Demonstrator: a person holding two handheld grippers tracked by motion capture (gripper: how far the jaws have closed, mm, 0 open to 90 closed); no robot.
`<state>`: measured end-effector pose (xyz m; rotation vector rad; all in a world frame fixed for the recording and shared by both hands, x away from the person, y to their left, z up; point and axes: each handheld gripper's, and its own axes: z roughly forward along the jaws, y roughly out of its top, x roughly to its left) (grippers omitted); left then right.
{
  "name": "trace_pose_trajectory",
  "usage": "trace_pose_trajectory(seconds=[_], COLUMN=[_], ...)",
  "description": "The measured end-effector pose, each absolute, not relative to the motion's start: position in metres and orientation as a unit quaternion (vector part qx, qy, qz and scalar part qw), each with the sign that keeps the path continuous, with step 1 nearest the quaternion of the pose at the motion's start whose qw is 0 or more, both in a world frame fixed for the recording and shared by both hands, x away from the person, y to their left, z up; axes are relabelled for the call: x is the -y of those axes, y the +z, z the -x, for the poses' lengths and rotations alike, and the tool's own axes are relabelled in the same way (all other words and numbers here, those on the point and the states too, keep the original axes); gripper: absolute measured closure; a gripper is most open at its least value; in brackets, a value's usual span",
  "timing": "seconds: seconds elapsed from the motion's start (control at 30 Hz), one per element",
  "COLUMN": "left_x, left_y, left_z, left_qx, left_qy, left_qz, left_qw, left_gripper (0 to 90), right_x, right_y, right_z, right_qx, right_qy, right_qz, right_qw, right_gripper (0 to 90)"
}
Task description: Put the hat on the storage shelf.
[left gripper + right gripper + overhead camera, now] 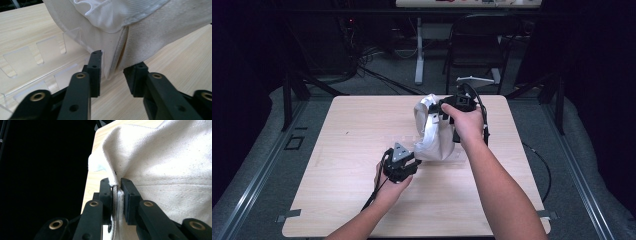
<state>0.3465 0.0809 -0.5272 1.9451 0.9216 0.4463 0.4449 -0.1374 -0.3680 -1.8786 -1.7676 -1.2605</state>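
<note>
Canvas bag lifted near worktop far right edge, upper hem pinched in right gripper jaws; left gripper jaws spread, bottom corner between them unpinched; clear slotted rack beside; handling remains unfinished.

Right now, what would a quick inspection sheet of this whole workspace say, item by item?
Surface: light wooden table, square, seated in a grey frame.
Job's things: white cloth bag, part lifted, lower end on the table; clear plastic slotted piece lying beside it.
Clutter: nothing seen.
Grippers: right hand-held gripper shut on a seam of the bag; left hand-held gripper open, jaws apart on either side of the bag's corner edge, not pressing.
Cables: one black cable trails from the left gripper; others lie on the floor behind.
Surroundings: dark room, chair and desk leg beyond the table.
</note>
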Motion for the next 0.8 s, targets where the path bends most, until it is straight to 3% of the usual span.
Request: trace_pose_trajectory(seconds=[0.3,0.8], left_x=[-0.089,-0.117], left_y=[-0.523,-0.515], left_z=[-0.338,-0.324], left_qx=[-0.366,-0.379], left_qy=[0.175,0.157], left_qz=[-0.79,-0.777], left_qw=[0.46,0.478], left_gripper=[55.7,52.1], right_x=[0.14,0.149], right_y=[-0.367,-0.358], right_z=[-0.444,-0.436], right_qx=[0.609,0.611], right_qy=[-0.436,-0.447], right_qz=[0.649,0.64], right_qw=[0.136,0.132], right_gripper=[76.6,68.9])
